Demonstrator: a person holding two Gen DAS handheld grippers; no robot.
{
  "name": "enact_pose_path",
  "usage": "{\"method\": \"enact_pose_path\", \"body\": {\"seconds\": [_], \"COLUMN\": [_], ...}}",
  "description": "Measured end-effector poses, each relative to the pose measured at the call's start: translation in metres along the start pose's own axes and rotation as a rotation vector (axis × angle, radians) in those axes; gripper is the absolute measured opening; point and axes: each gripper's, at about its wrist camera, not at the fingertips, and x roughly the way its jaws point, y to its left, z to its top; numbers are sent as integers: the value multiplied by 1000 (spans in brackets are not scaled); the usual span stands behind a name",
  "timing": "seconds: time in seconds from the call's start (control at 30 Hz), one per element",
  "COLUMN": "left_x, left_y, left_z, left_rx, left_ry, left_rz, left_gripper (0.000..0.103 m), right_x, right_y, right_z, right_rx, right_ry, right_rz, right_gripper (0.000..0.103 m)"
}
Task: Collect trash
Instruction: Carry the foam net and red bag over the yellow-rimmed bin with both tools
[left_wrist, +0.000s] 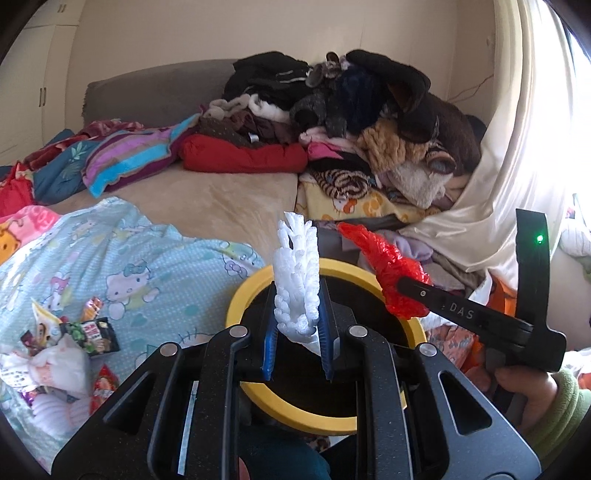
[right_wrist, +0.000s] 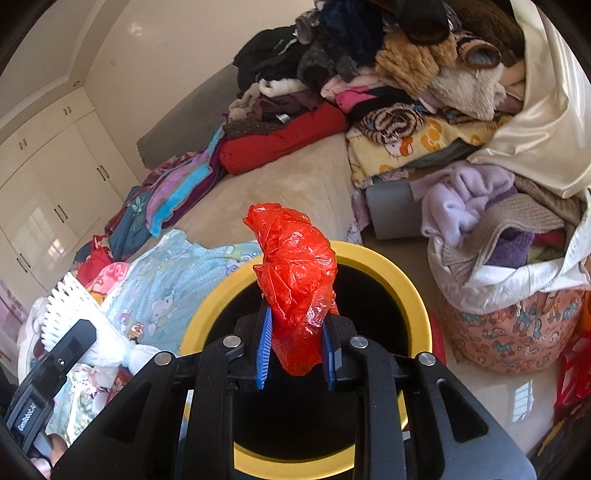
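My left gripper (left_wrist: 297, 332) is shut on a white foam net sleeve (left_wrist: 297, 273) and holds it over the yellow-rimmed black bin (left_wrist: 243, 291). My right gripper (right_wrist: 295, 339) is shut on a crumpled red plastic bag (right_wrist: 295, 273) and holds it over the same bin (right_wrist: 413, 291). The right gripper also shows in the left wrist view (left_wrist: 402, 295) with the red bag (left_wrist: 388, 266). The white foam net (right_wrist: 74, 314) and the left gripper's body show at the lower left of the right wrist view. More trash, snack wrappers and tissues (left_wrist: 70, 350), lies on the light blue Hello Kitty blanket (left_wrist: 122, 258).
A beige bed (left_wrist: 221, 199) carries a big pile of clothes (left_wrist: 351, 122) and a red pillow (left_wrist: 243, 155). A patterned basket of laundry (right_wrist: 509, 325) stands right of the bin. White wardrobes (right_wrist: 48, 192) line the left wall. A cream curtain (left_wrist: 517, 147) hangs at right.
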Motion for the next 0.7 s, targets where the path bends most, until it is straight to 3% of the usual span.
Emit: {"method": "enact_pose_path", "body": {"seconds": [0.3, 0.37, 0.43, 0.47, 0.6, 0.7], "left_x": [42, 46, 49, 50, 44, 38], "left_y": [2, 1, 3, 5, 7, 12], "left_z": [-8, -9, -9, -8, -7, -5], "left_rx": [-16, -13, -31, -44, -64, -90], "left_ry": [91, 93, 100, 98, 77, 64], "left_rz": [-31, -34, -44, -46, 21, 10], "left_gripper": [14, 22, 45, 49, 82, 92], "right_x": [13, 15, 15, 15, 17, 17], "right_y": [-13, -15, -19, -21, -26, -26], "right_z": [-7, -7, -8, -9, -8, -9], "right_rx": [30, 40, 56, 66, 84, 82], "right_ry": [37, 39, 38, 35, 33, 26], "right_rz": [-1, -5, -4, -9, -28, -45], "right_gripper": [25, 37, 52, 59, 67, 68]}}
